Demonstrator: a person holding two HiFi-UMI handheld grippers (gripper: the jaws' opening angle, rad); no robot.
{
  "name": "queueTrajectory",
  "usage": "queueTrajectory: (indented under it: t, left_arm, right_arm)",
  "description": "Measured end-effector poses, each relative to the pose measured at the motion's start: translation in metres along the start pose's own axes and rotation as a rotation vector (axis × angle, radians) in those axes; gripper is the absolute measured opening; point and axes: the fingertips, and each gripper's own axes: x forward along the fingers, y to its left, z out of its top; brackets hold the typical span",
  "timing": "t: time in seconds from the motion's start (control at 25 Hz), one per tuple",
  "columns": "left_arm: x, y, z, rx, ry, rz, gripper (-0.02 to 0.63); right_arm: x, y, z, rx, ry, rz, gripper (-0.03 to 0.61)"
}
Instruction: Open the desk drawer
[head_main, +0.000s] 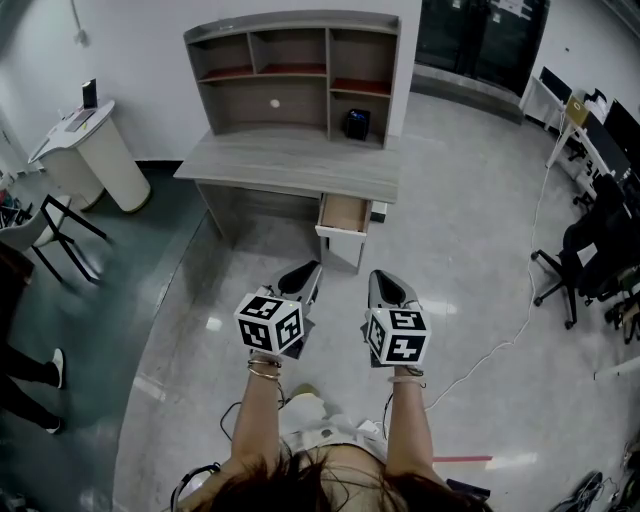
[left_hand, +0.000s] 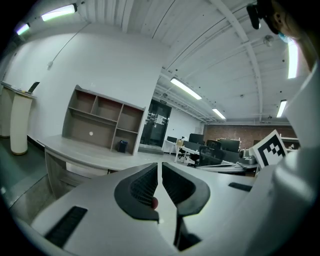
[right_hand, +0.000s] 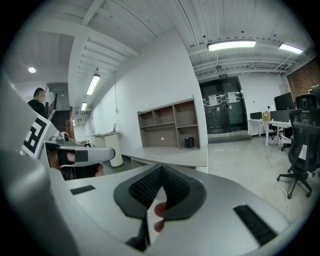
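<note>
At far left a white rounded stand (head_main: 95, 150) is against the wall. The grey desk (head_main: 290, 160) carries a shelf hutch (head_main: 290, 60) with a small black box (head_main: 356, 123) in its lower right compartment. The desk drawer (head_main: 343, 215) is under the desk's right end, pulled out, its interior exposed. The left gripper (head_main: 305, 270) is in front of the drawer, apart from it, jaws slightly ajar and empty. Just beside it, the right gripper (head_main: 385, 280) has its jaws clenched on nothing. A white cable (head_main: 510, 320) crosses the floor towards a black office chair (head_main: 590, 250).
</note>
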Motion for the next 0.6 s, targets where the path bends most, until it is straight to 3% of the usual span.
queueTrajectory:
  t: [0.16,0.28,0.44,0.6]
  left_arm:
    - [0.006,0.007,0.000,0.013,0.027,0.029,0.032]
    - [0.007,0.014,0.007,-0.009,-0.011,0.036,0.032]
    - [0.013,0.016,0.010,0.000,-0.019,0.019,0.032]
    - [0.018,0.018,0.013,-0.043,-0.023,-0.025,0.032]
  right_arm:
    - [0.003,-0.003,0.003,0.008,0.000,0.004,0.020]
    - [0.008,-0.002,0.003,0.071,0.006,0.033,0.020]
    - [0.013,-0.005,0.004,0.067,0.009,0.027,0.020]
    - [0.020,-0.004,0.013,0.056,-0.004,0.026,0.020]
